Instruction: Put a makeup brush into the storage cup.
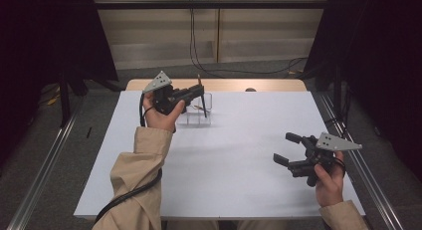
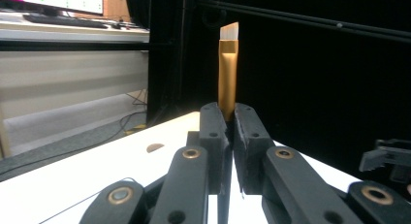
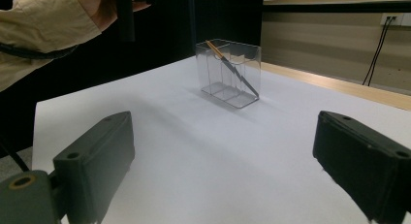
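Currently white counter (image 1: 224, 165) carries clear divided organizer (image 1: 200, 110) near far edge, left of centre; one brush (image 3: 231, 73) leans inside. My left gripper (image 1: 191, 93) hovers over it, jaws clenched on second brush (image 2: 228, 69), upright, likely for insertion. Right gripper (image 1: 288, 148) idles near right edge, jaws released, empty.
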`<state>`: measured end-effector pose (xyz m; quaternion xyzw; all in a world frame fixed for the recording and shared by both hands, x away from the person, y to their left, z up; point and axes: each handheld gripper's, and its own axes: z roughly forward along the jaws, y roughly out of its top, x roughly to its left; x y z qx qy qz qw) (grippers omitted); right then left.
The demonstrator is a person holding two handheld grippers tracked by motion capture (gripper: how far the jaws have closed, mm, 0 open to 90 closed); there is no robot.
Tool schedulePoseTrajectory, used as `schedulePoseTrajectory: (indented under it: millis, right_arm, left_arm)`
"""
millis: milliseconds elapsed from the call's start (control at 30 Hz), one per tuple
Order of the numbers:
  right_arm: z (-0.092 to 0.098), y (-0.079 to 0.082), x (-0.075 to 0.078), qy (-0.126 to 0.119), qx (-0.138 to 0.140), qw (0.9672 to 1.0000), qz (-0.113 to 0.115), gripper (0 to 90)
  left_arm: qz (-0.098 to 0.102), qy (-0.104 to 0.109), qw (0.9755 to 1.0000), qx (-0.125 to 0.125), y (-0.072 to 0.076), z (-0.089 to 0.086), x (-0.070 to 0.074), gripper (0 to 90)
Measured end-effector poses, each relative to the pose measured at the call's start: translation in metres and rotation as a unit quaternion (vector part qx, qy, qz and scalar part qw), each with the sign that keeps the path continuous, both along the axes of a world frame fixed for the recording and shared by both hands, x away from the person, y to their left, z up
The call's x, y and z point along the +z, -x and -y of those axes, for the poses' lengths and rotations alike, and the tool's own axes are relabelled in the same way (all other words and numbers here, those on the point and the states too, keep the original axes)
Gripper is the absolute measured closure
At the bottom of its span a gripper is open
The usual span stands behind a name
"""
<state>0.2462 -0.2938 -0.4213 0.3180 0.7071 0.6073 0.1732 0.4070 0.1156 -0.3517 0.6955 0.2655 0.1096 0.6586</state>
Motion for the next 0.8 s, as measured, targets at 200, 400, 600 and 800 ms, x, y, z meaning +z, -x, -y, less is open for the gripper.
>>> schedulePoseTrajectory:
  millis: [200, 400, 600, 800]
  right_arm:
    - [-0.001, 0.0, 0.0, -0.001, 0.002, 1.0, 0.001, 7.3]
    - [-0.001, 0.0, 0.0, 0.001, 0.005, 1.0, 0.001, 7.4]
    - [0.0, 0.0, 0.001, -0.003, 0.001, 1.0, 0.002, 7.4]
    - [0.001, 0.0, 0.001, -0.003, 0.001, 1.0, 0.002, 7.5]
  left_arm:
    - [0.005, -0.011, 0.9997, 0.02, -0.005, 0.003, -0.002, 83.6]
    - [0.012, -0.018, 0.9992, 0.035, -0.01, 0.004, -0.007, 83.6]
    - [0.011, -0.013, 0.9988, 0.045, -0.015, 0.004, -0.008, 83.6]
    - [0.017, -0.018, 0.9982, 0.055, -0.019, 0.005, -0.006, 83.6]
